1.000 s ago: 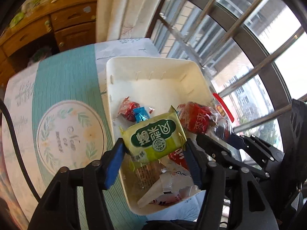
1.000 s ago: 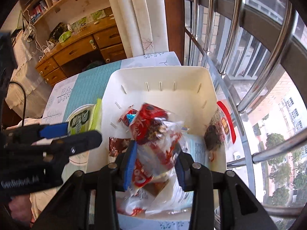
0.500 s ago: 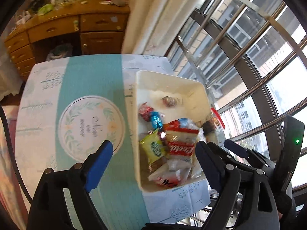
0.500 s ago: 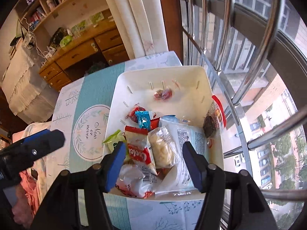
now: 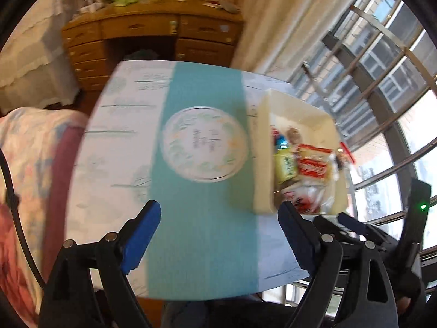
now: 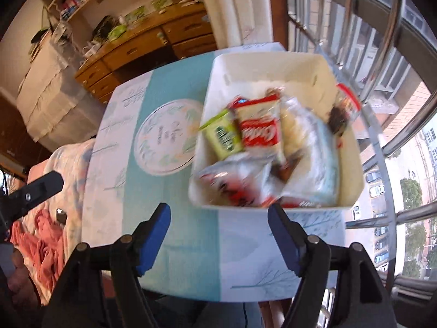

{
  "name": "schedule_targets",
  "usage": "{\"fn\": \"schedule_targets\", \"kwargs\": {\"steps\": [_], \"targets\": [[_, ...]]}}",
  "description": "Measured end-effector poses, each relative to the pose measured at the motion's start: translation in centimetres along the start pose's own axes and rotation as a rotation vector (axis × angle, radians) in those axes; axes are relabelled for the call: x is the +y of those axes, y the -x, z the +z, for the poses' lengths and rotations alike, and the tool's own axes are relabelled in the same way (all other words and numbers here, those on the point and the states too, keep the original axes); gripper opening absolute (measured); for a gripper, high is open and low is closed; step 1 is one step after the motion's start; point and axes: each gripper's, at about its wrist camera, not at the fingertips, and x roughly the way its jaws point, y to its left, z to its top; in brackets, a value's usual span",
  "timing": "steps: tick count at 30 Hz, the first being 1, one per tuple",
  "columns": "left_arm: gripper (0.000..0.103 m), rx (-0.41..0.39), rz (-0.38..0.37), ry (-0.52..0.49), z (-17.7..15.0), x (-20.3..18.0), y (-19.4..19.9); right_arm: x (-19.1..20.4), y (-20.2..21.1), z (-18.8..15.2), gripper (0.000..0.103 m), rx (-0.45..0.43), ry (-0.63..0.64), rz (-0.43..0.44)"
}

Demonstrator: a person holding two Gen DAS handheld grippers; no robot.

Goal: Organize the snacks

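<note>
A white bin [image 6: 348, 161] [image 5: 260, 164] on the table's right side holds several snacks: a green packet [image 6: 222, 136] [image 5: 285, 165], a red-and-white packet [image 6: 259, 131] [image 5: 311, 165] and clear wrapped bags [image 6: 311, 147]. My left gripper [image 5: 220, 222] is open over the teal runner, back from the bin, with nothing between its blue pads. My right gripper [image 6: 218, 221] hangs in front of the bin's near wall, its jaws still opening and empty. The other gripper's black arm [image 6: 32, 191] shows at the left edge of the right wrist view.
The tablecloth has a teal runner [image 5: 202, 218] with a round leaf print [image 5: 203, 143]. Window bars [image 6: 387, 35] stand right beside the bin. A wooden desk with drawers [image 5: 153, 41] is behind the table, and patterned bedding [image 5: 27, 164] lies left.
Both grippers let go of their snacks, the green packet and the red-and-clear bag, which now lie in the bin. Both opened and pulled back; the left one swung left over the runner.
</note>
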Motion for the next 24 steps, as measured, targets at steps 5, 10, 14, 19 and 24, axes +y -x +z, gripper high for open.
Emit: {"fn": "schedule_targets", "kwargs": {"steps": [5, 10, 14, 19, 24], "targets": [[0.097, -0.049, 0.047, 0.046, -0.9, 3.2, 4.0, 2.5, 1.4, -1.0, 0.081, 0.039, 0.024, 0.048], [0.102, -0.121, 0.042, 0.024, -0.4, 3.8, 7.2, 4.4, 4.3, -1.4, 0.087, 0.014, 0.049, 0.068], [0.102, -0.115, 0.046, -0.027, -0.4, 2.6, 7.5, 5.2, 5.9, -2.2, 0.087, 0.016, 0.024, 0.087], [0.102, -0.099, 0.059, -0.085, -0.8, 0.9, 7.1, 6.5, 7.9, -3.1, 0.092, -0.066, 0.042, 0.048], [0.102, -0.120, 0.070, -0.126, -1.5, -0.4, 7.1, 6.9, 7.9, -3.8, 0.095, -0.088, 0.038, -0.007]]}}
